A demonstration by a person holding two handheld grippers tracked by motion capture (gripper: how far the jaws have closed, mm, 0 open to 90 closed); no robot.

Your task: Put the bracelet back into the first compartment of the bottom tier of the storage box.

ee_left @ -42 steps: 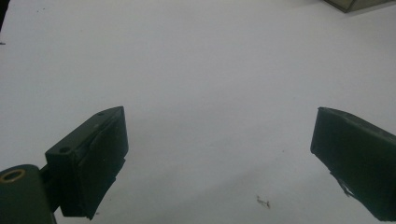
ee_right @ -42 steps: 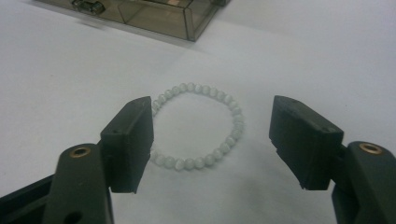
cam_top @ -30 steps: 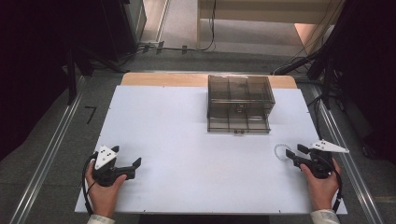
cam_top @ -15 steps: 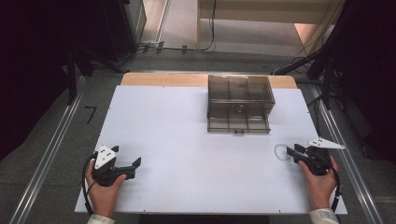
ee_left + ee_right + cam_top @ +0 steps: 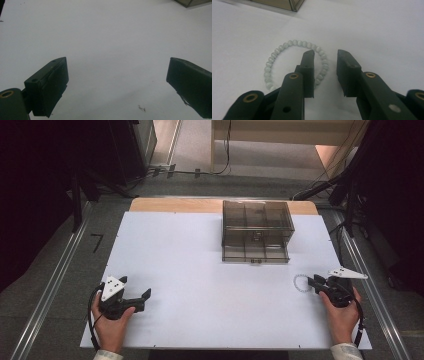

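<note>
The bracelet (image 5: 295,65), a ring of pale round beads, lies flat on the white table (image 5: 200,270), in front of the box (image 5: 256,231) and off toward its right corner; in the high view it shows as a small pale ring (image 5: 301,282) near the table's right edge.

The right gripper (image 5: 325,56) sits low over the bracelet, its jaws partly apart with a narrow gap between them; one jaw stands inside the ring, the other outside it, so the near-right run of beads passes between and under them; whether either jaw touches a bead cannot be told; nothing is clamped. In the high view this gripper (image 5: 314,281) points toward the table's middle, held by the right hand (image 5: 341,312), just beside the bracelet.

The left gripper (image 5: 117,85) has its jaws wide apart over bare table, holding nothing; a tiny dark speck lies on the surface between them; a corner of the box shows far off at the top right of that view. From above, this gripper (image 5: 145,295) rests in the left hand (image 5: 112,325) well to the left of the box and nearer the person, far from the bracelet.

The box is smoky, see-through, with inner dividers, and stands at the far middle of the table.
</note>
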